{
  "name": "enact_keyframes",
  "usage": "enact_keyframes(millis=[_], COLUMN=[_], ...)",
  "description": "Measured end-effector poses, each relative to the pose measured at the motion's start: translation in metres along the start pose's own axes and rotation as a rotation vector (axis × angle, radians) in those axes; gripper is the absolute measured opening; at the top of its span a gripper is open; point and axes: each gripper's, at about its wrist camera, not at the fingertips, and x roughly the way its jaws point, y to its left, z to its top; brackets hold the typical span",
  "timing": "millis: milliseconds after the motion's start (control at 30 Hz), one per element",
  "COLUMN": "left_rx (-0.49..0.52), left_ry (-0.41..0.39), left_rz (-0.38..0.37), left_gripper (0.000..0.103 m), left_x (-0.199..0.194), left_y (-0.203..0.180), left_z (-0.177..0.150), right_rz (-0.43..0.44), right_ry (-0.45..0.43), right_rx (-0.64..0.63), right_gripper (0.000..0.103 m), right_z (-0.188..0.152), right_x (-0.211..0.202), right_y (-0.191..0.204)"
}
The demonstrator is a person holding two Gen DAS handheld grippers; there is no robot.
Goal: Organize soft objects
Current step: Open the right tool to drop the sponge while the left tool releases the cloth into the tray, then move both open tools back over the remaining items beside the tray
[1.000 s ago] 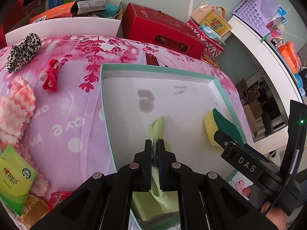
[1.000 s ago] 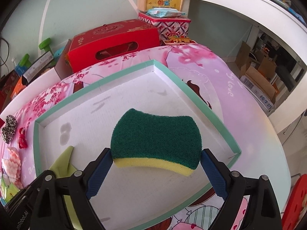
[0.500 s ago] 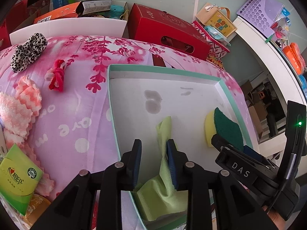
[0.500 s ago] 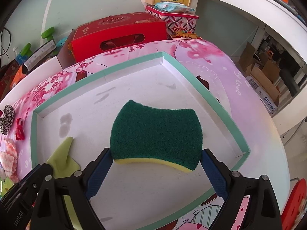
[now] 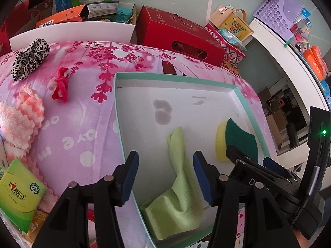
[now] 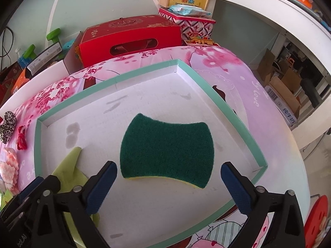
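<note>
1. Landmark is the shallow white tray with the teal rim [image 5: 238,87], sitting on the pink floral cloth [image 5: 82,124].
2. The green cloth [image 5: 178,196] lies inside the tray at its near-left part. Its long axis runs from the near wall up toward the tray's middle, with a twisted, pointed tip aimed away from the camera.
3. The left hand-held gripper [image 5: 165,177] is spreading its jaws; the cloth sits between them, pads not pressing it.
4. The sponge [image 6: 167,150] rests flat inside the tray's right half, green scrub side up, long axis across the tray.
5. The right hand-held gripper [image 6: 168,188] is opening wide, pads clear of the sponge ends.
</note>
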Motion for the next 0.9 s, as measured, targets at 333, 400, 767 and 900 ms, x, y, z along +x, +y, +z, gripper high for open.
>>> enact_keyframes(millis=[333,400,767,900], left_rx=[0.013,0.008,-0.012,-0.046], left_ry=[-0.011,-0.016,-0.062,-0.067], left_rz=[-0.021,-0.010,0.102,0.144], left_gripper=[0.083,0.085,0.086,0.086], left_x=[-0.011,-0.017,-0.063,-0.078], left_y=[-0.008,-0.007,0.013,0.032], left_z=[0.003,0.006,0.011,0.010], right_rz=[-0.029,-0.034,-0.038,-0.032], right_ry=[-0.025,-0.030,-0.047,-0.052], right_rx=[0.012,0.014,0.023,-0.012], right_gripper=[0.103,0.103,0.103,0.103], right_z=[0.003,0.004,0.003,0.000], right_x=[-0.010,-0.015,-0.053,-0.059], right_y=[-0.005,-0.006,-0.006,0.005])
